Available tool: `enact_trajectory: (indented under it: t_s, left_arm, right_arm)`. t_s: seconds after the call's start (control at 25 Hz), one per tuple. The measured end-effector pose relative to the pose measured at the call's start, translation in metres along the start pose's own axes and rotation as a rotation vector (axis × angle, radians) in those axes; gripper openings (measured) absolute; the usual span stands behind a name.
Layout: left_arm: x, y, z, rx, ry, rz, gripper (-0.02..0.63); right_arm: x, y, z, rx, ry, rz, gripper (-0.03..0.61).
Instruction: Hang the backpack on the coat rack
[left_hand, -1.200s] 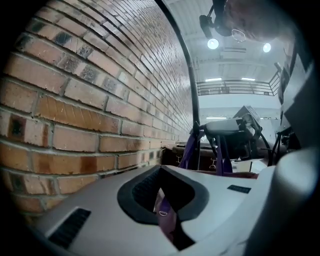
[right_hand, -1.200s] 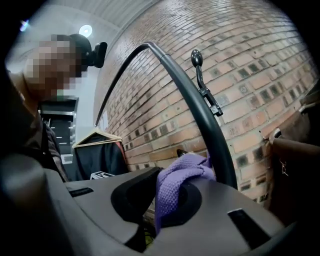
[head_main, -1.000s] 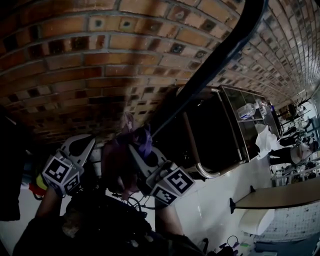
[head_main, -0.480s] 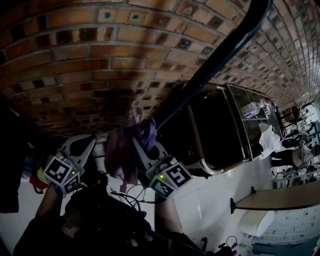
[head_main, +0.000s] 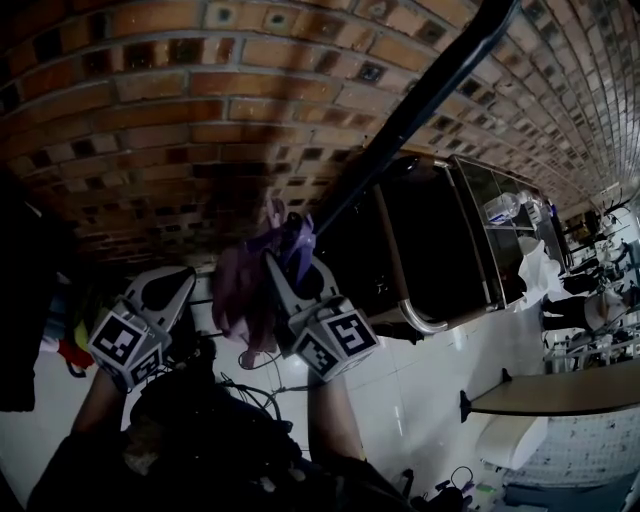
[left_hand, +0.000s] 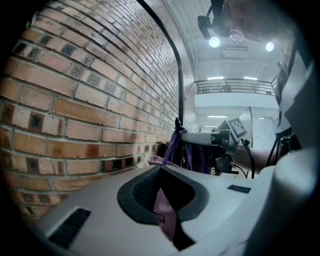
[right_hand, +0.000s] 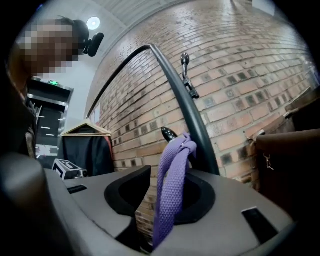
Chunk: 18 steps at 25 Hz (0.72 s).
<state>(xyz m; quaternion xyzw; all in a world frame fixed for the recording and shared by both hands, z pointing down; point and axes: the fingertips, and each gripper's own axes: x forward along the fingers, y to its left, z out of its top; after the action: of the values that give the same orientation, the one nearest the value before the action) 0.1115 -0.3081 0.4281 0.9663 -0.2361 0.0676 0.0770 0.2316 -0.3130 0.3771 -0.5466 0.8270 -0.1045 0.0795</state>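
Observation:
The purple backpack (head_main: 240, 295) hangs low against the brick wall between my two grippers. Its woven purple strap (right_hand: 172, 185) is looped over a small black hook (right_hand: 169, 134) on the coat rack's curved black pole (right_hand: 185, 105). My right gripper (right_hand: 160, 220) is opening: the strap hangs down between its jaws with a gap beside it. In the head view the right gripper (head_main: 285, 270) sits just under the pole (head_main: 420, 100). My left gripper (left_hand: 167, 220) is shut on a fold of the backpack's pinkish fabric (left_hand: 165, 212), left of the bag (head_main: 185, 295).
Close behind stands a brick wall (head_main: 200, 120). A black garment on a wooden hanger (right_hand: 85, 150) hangs to the left. A dark cabinet with a chrome frame (head_main: 420, 320) stands right of the rack. Farther right are a tabletop (head_main: 560, 395) and a person in white (head_main: 540, 280).
The right gripper's jaws have parted from the strap, which now hangs from the hook. Both grippers and the bag have shifted slightly along the wall.

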Motion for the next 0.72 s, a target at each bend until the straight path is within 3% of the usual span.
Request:
enact_trajectory:
  t_s: [0.16,0.44,0.72]
  left_arm:
    - [-0.009,-0.007,-0.002,-0.001,-0.004,0.005,0.031]
    - [-0.021,-0.025,0.001,0.005,-0.024,0.02,0.031]
    - [-0.045,-0.062,0.003,0.031,-0.044,0.038,0.031]
  right_arm:
    - [-0.02,-0.014,0.005,-0.012,-0.042,-0.081,0.119]
    - [-0.062,-0.013,-0.003,-0.072,-0.021,-0.147,0.123]
    - [-0.117,0.015,0.005,-0.076,-0.079,-0.158,0.121]
